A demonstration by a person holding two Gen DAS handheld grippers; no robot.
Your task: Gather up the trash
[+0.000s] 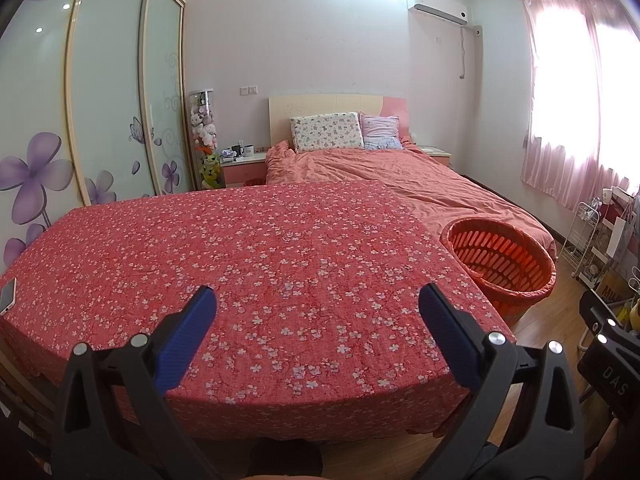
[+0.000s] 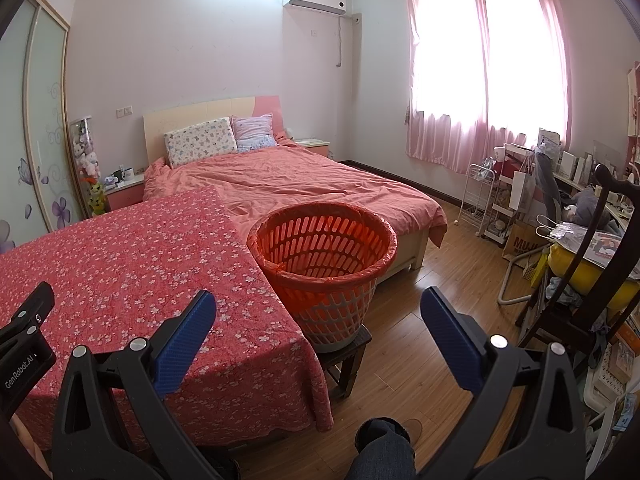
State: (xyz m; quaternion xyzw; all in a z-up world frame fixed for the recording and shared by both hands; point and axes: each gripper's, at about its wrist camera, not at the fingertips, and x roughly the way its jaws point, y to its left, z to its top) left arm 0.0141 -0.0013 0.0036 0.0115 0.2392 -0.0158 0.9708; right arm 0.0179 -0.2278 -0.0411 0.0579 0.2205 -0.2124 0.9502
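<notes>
A table under a red flowered cloth (image 1: 248, 256) (image 2: 120, 264) fills the foreground; I see no trash on it. An orange-lined basket (image 1: 502, 264) (image 2: 324, 256) stands on a small dark stool (image 2: 348, 356) at the table's right corner. My left gripper (image 1: 316, 300) hovers open over the table's near edge, nothing between its blue fingers (image 1: 188, 336). My right gripper (image 2: 318, 304) is open too, aimed at the basket's near side with its fingers (image 2: 448, 336) empty. Each gripper's body shows at the edge of the other's view.
A phone (image 1: 7, 295) lies at the table's far left edge. Behind the table is a bed (image 2: 304, 184) with an orange quilt. A chair (image 2: 576, 280), a wire rack (image 2: 480, 196) and clutter crowd the right side. Wood floor (image 2: 424, 320) and a person's knee (image 2: 384, 452) lie below.
</notes>
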